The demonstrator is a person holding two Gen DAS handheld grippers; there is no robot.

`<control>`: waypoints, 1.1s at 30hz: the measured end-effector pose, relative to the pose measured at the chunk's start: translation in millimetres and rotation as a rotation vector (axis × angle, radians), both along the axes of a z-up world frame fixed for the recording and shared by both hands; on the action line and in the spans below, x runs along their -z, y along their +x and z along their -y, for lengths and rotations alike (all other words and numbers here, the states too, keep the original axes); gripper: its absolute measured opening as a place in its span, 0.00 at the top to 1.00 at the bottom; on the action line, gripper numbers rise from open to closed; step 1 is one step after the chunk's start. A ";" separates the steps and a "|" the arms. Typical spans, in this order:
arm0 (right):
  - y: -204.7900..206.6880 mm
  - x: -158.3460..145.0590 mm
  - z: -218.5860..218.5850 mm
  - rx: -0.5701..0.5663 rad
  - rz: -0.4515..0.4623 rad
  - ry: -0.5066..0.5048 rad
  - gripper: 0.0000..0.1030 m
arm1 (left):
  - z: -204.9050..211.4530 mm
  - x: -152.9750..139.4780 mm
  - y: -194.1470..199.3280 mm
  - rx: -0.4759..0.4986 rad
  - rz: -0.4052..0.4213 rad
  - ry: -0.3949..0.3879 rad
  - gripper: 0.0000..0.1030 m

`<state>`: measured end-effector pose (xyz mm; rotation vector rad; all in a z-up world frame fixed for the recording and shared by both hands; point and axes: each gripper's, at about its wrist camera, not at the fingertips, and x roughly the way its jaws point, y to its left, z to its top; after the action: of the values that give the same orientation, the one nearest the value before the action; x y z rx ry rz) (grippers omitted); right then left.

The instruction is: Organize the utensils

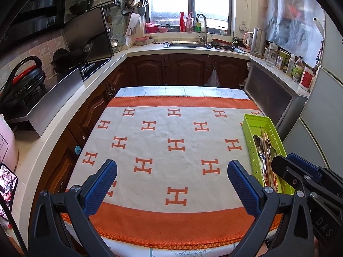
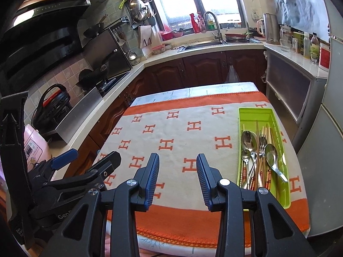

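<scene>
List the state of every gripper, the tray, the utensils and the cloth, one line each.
left gripper: open, holding nothing, above the cloth.
right gripper: open, holding nothing, left of the tray.
green tray: upright on the cloth at the table's right edge, loaded.
spoons: lying in the tray, bowls up.
fork: lying among the spoons.
chopsticks: lying lengthwise in the tray.
orange H-pattern cloth: spread flat, bare apart from the tray.
</scene>
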<state>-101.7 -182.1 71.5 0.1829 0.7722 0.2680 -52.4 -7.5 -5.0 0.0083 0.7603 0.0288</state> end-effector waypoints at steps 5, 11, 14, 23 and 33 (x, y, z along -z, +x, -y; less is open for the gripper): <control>4.2 3.8 -0.7 -0.003 -0.004 0.001 0.64 | -2.7 1.1 -0.8 -0.007 -0.006 -0.008 0.01; 4.3 3.9 -2.2 -0.004 -0.004 0.000 0.64 | -6.5 2.1 1.1 -0.014 -0.007 -0.010 0.01; 4.4 3.7 -2.8 -0.003 -0.005 0.000 0.64 | -7.9 2.7 1.8 -0.016 -0.010 -0.010 0.01; 5.9 5.4 -4.6 -0.004 -0.009 -0.001 0.64 | -10.7 5.9 4.2 -0.022 -0.019 -0.012 0.01; 8.7 12.4 -8.1 -0.005 -0.019 -0.003 0.64 | -9.5 11.2 6.7 -0.025 -0.035 -0.014 0.01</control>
<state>-93.0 -174.0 59.0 0.1807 0.7918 0.2704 -45.6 2.0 -16.2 -0.0138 0.7956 0.0475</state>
